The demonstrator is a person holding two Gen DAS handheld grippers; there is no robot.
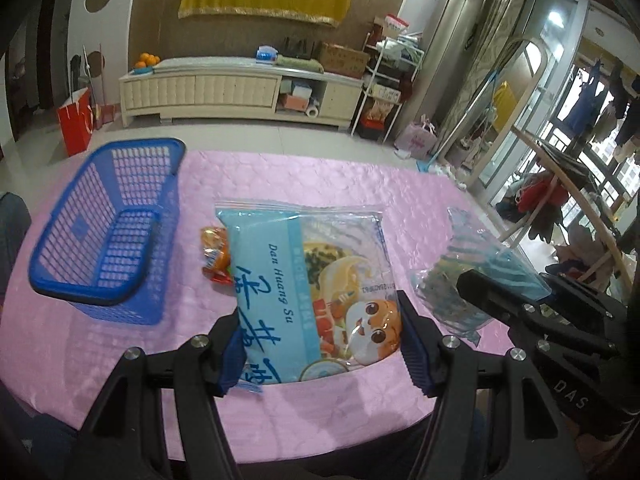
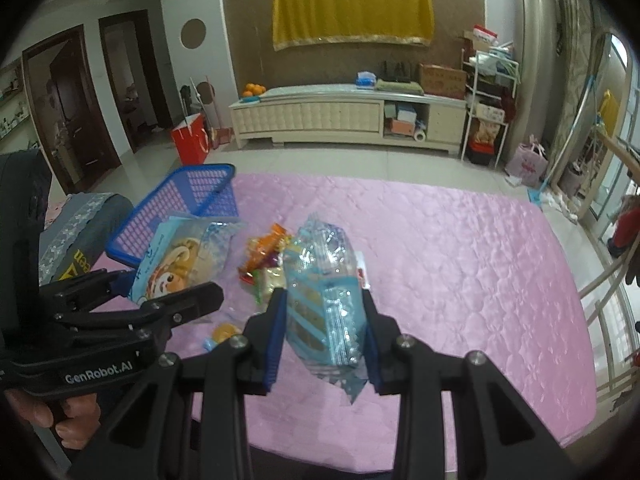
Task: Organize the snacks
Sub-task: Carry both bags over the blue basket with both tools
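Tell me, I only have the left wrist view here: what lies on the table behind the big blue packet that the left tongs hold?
Observer: A loose pile of small orange and mixed wrapped snacks; your view shows just one corner of it.
Operator: And the right tongs, are they gripping anything firmly?
Observer: Yes, the right tongs are shut on a clear packet with blue stripes, pads pressed against both its sides.
Operator: Anything nearer me than that pile?
Observer: A small yellow-orange sweet lies on the pink cloth, below the left tongs.
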